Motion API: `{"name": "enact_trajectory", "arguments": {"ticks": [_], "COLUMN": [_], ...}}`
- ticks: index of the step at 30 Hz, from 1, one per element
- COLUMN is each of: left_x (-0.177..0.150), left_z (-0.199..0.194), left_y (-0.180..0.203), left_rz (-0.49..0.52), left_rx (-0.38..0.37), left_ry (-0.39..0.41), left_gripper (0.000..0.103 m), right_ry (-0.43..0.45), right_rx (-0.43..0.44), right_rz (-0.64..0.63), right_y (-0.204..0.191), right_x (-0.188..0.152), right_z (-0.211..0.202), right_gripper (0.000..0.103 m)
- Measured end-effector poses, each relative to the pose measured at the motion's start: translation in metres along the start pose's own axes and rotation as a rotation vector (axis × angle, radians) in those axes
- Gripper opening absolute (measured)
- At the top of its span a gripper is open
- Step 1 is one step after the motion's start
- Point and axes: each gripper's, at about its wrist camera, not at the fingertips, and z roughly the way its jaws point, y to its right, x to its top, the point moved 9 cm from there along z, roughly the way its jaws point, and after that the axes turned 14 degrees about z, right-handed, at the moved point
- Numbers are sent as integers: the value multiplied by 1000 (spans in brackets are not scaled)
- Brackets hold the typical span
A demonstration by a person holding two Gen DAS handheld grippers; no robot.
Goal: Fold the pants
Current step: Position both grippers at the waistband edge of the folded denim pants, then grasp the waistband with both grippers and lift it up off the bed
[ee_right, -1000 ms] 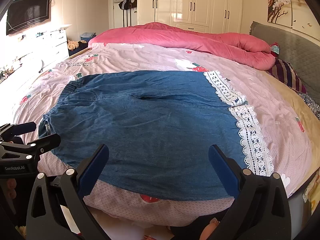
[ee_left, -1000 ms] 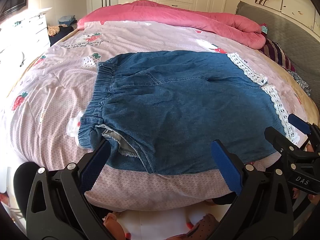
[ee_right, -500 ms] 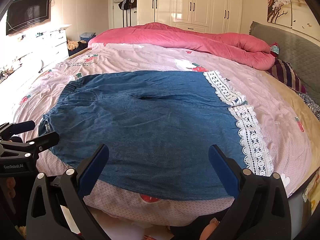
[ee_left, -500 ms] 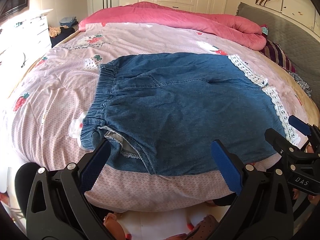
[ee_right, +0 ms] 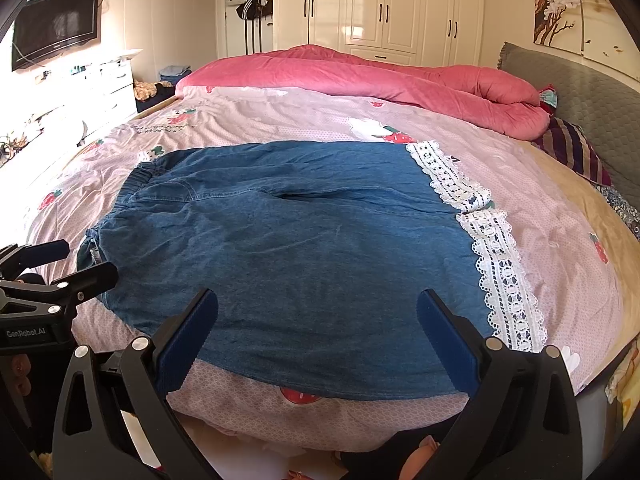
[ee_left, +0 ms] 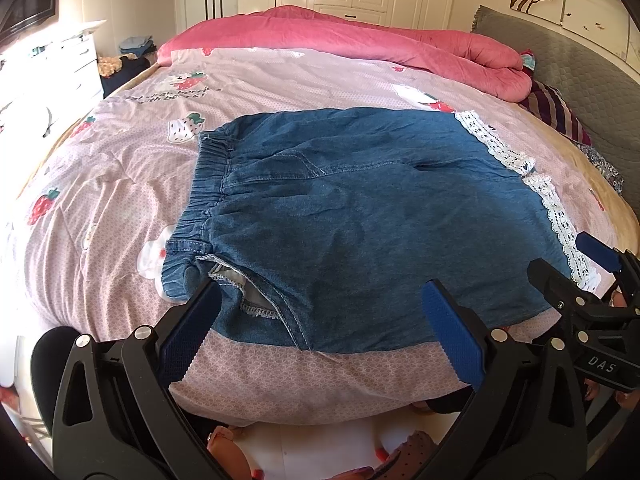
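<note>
Blue denim pants [ee_left: 360, 220] with white lace hems [ee_left: 556, 212] lie flat on the bed, elastic waistband [ee_left: 208, 176] at the left, legs to the right; they also show in the right wrist view [ee_right: 300, 248]. My left gripper [ee_left: 320, 308] is open and empty, hovering at the near edge by the waist corner. My right gripper [ee_right: 316, 320] is open and empty at the near edge by the leg part. Each gripper shows at the edge of the other's view.
The bed has a pink strawberry-print cover [ee_left: 120, 168]. A rolled pink quilt [ee_right: 360, 76] lies at the far side, a striped pillow [ee_right: 572, 152] and grey headboard [ee_right: 600, 96] to the right. A white dresser [ee_right: 108, 80] stands left; wardrobes behind.
The left gripper has drifted slightly, so the pants sit a little lower in its view. The right gripper has barely moved. Both stay open and empty.
</note>
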Motion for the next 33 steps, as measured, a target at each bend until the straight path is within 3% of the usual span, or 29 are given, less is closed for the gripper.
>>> {"name": "enact_trajectory", "arguments": {"ticks": [25,30,33], "left_x": [10,19,29], "left_z": [17,31,40], "left_y": [-13,-33,-66], "left_rz": [-14,-39,-73], "left_rx": [13,23,79], "left_ry": [-4,-12,-12], "left_gripper": [94,94,94], "right_ry": [-24,-79,-102], "right_rx": [22,84,116], "right_rz": [10,15,11], "right_y": [2,-9,-17], "right_x": [20,35,47], "right_z": [27,48,62], "right_gripper": [99,99,99]}}
